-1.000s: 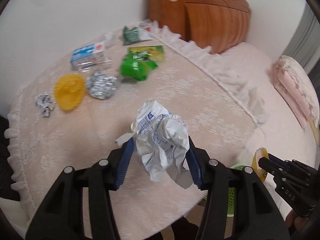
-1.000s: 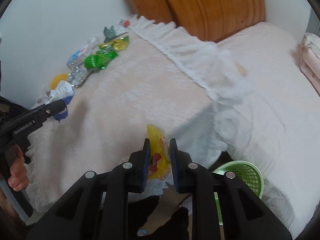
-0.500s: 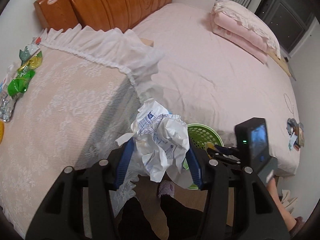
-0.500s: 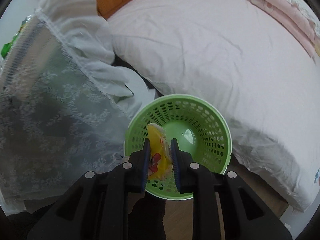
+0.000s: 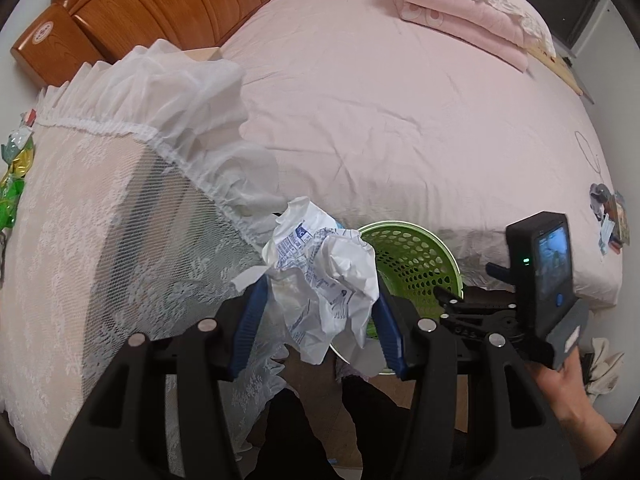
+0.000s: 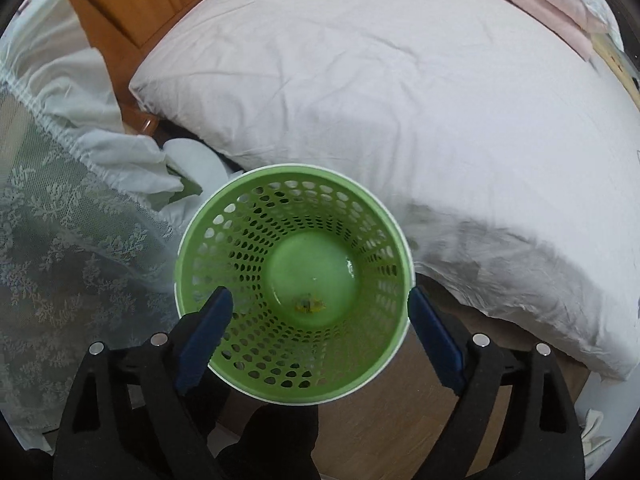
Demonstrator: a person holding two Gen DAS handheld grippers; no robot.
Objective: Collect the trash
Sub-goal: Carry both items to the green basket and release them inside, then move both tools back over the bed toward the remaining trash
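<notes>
Since a second ago you've swung both tools off the worktop to the green basket (image 6: 294,280), and the yellow wrapper (image 6: 308,304) now lies at its bottom. One piece is in; more litter (image 5: 12,176) (far left) waits on the worktop (image 5: 60,240). Your right tool (image 6: 316,320) is opening, nothing between its jaws. Your left tool (image 5: 318,316) grips the crumpled paper (image 5: 320,272) just beside the basket.
</notes>
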